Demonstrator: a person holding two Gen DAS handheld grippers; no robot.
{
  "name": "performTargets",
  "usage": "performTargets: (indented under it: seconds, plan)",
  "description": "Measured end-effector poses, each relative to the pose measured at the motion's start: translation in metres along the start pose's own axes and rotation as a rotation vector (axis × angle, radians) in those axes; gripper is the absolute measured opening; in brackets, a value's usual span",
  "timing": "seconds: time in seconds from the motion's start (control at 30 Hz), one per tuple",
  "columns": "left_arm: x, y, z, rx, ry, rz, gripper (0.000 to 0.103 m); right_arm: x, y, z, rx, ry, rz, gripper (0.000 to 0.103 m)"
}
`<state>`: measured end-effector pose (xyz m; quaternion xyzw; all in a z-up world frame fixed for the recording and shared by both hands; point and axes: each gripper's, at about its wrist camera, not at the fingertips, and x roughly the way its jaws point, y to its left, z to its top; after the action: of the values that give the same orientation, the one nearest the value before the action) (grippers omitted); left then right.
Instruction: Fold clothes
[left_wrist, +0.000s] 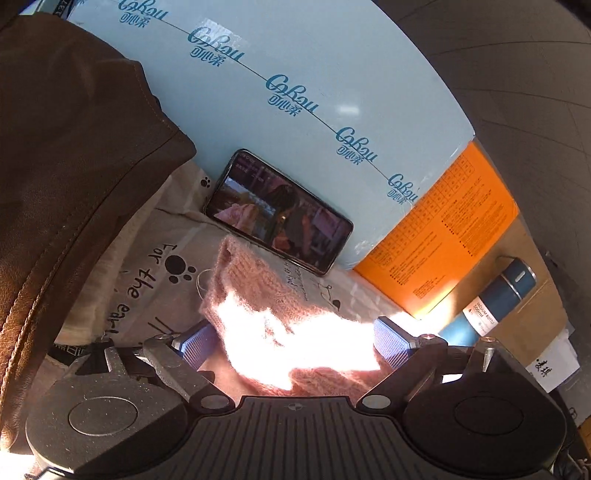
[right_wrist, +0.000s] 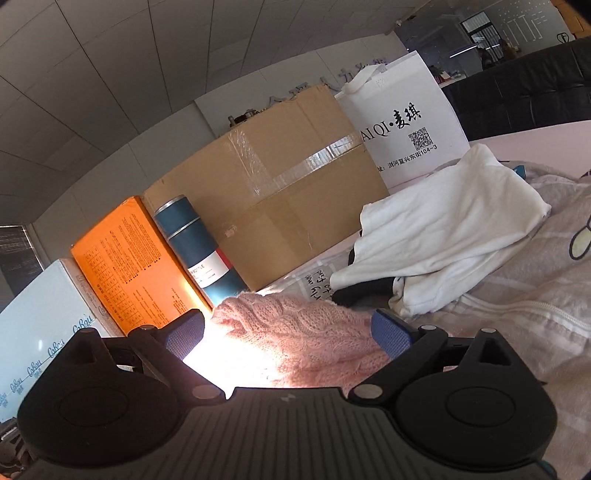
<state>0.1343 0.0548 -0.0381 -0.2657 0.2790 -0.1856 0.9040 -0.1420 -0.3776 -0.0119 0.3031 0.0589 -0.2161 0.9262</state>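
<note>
My left gripper (left_wrist: 295, 341) stands with its blue-padded fingers (left_wrist: 197, 347) spread wide; the pink knitted sweater (left_wrist: 266, 306) lies bunched between them, its near part washed out by glare, so I cannot tell whether either pad touches the wool. My right gripper (right_wrist: 291, 334) is likewise spread, its fingers (right_wrist: 388, 332) flanking the same pink knitted sweater (right_wrist: 295, 332), which rests low and near on a printed cloth (left_wrist: 147, 280) bearing paw marks and lettering. To the left in the left wrist view, a brown leather garment (left_wrist: 74, 147) hangs close. Beyond the sweater, a smartphone (left_wrist: 277, 214) with a lit screen leans against a pale blue carton (left_wrist: 295, 55). Right of that carton sits an orange box (left_wrist: 443, 236), then a dark blue vacuum bottle (left_wrist: 495, 299) against a cardboard box (right_wrist: 280, 192). In the right wrist view, a white garment (right_wrist: 443, 236) lies crumpled to the right of the sweater, on a light grey zip garment (right_wrist: 535, 295). Farther back stands a white paper bag (right_wrist: 402, 122) printed with black characters and a QR code.
</note>
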Motion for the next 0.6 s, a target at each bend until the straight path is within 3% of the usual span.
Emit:
performTargets:
  seconds: [0.03, 0.2, 0.37, 0.5, 0.6]
  plan:
    - [0.004, 0.002, 0.000, -0.001, 0.020, -0.009, 0.040, -0.005, 0.001, -0.004, 0.011, 0.006, 0.006, 0.097]
    - [0.006, 0.009, 0.002, -0.020, 0.029, -0.038, 0.016, -0.027, 0.000, -0.024, 0.124, 0.053, 0.041, 0.098]
    - [-0.032, -0.004, 0.005, 0.068, -0.078, -0.119, 0.015, -0.040, -0.001, -0.035, 0.186, 0.095, 0.059, 0.098]
    - [-0.071, -0.003, 0.015, -0.020, -0.108, -0.209, 0.014, -0.043, 0.005, -0.037, 0.183, 0.111, 0.095, 0.098]
    - [-0.098, -0.001, 0.023, -0.025, -0.150, -0.190, 0.014, -0.045, 0.010, -0.038, 0.180, 0.123, 0.123, 0.098]
